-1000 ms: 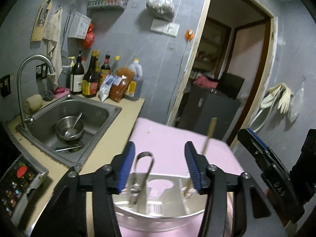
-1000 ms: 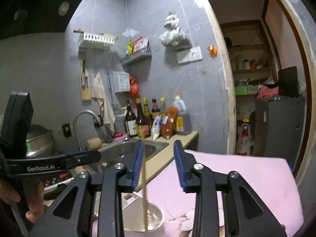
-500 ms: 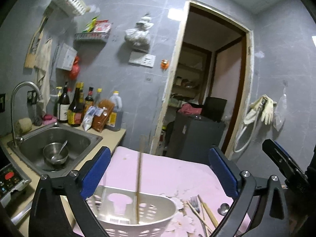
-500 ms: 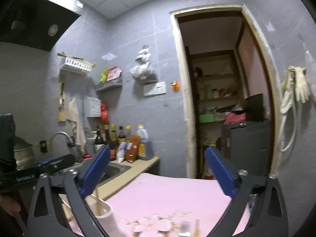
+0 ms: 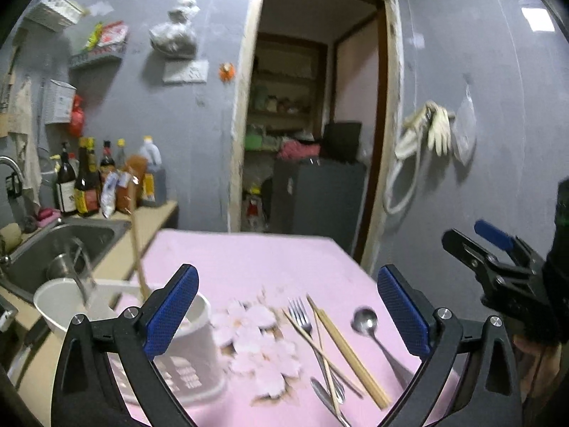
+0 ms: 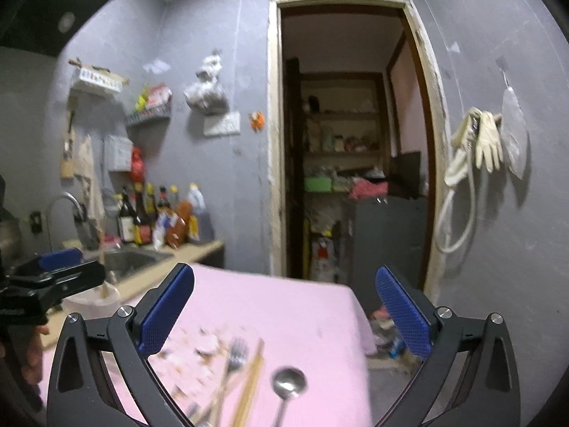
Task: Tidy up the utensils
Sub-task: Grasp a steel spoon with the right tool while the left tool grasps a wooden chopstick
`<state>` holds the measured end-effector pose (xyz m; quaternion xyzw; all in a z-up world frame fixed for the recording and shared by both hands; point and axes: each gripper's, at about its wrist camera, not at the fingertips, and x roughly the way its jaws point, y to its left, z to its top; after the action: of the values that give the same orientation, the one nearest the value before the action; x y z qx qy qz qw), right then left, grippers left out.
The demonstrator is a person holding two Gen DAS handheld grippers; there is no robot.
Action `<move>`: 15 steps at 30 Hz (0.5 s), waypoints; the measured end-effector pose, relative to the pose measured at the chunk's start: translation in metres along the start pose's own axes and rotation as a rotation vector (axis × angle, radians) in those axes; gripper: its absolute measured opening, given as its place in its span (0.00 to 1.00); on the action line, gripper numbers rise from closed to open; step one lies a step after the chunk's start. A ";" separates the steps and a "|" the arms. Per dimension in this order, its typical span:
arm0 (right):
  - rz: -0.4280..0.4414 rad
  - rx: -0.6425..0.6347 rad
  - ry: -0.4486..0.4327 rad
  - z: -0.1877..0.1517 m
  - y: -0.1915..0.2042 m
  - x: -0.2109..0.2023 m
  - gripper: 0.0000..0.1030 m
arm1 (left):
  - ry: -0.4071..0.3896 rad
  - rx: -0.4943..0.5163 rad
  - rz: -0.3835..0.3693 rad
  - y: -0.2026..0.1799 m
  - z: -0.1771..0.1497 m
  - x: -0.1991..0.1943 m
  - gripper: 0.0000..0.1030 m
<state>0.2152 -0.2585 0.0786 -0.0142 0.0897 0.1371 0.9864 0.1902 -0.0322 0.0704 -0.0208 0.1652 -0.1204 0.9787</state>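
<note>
Both tongs gape wide, holding nothing: left tongs (image 5: pixel 286 307) above the pink table (image 5: pixel 249 256), right tongs (image 6: pixel 284 315) too. White holder (image 5: pixel 192 352) at left carries one chopstick (image 5: pixel 137 249) and metal tongs (image 5: pixel 80 270). Fork (image 5: pixel 302 316), spoon (image 5: pixel 368 323), chopsticks (image 5: pixel 350 348) lie loose. A second ago both were nearly closed over the holder.

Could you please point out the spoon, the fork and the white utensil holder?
spoon (image 5: pixel 365 318), left wrist view, on its bowl.
fork (image 5: pixel 298 311), left wrist view, on its tines.
white utensil holder (image 5: pixel 193 366), left wrist view, on its side wall.
</note>
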 end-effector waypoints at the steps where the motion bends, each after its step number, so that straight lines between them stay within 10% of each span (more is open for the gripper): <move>1: -0.006 0.001 0.025 -0.005 -0.005 0.002 1.00 | 0.019 0.006 -0.001 -0.004 -0.005 0.003 0.96; 15: 0.032 -0.012 0.301 -0.056 -0.028 0.031 0.95 | 0.330 -0.004 -0.019 -0.023 -0.060 0.051 0.95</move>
<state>0.2425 -0.2805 0.0177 -0.0390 0.2362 0.1494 0.9594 0.2122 -0.0669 -0.0008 -0.0044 0.3237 -0.1309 0.9371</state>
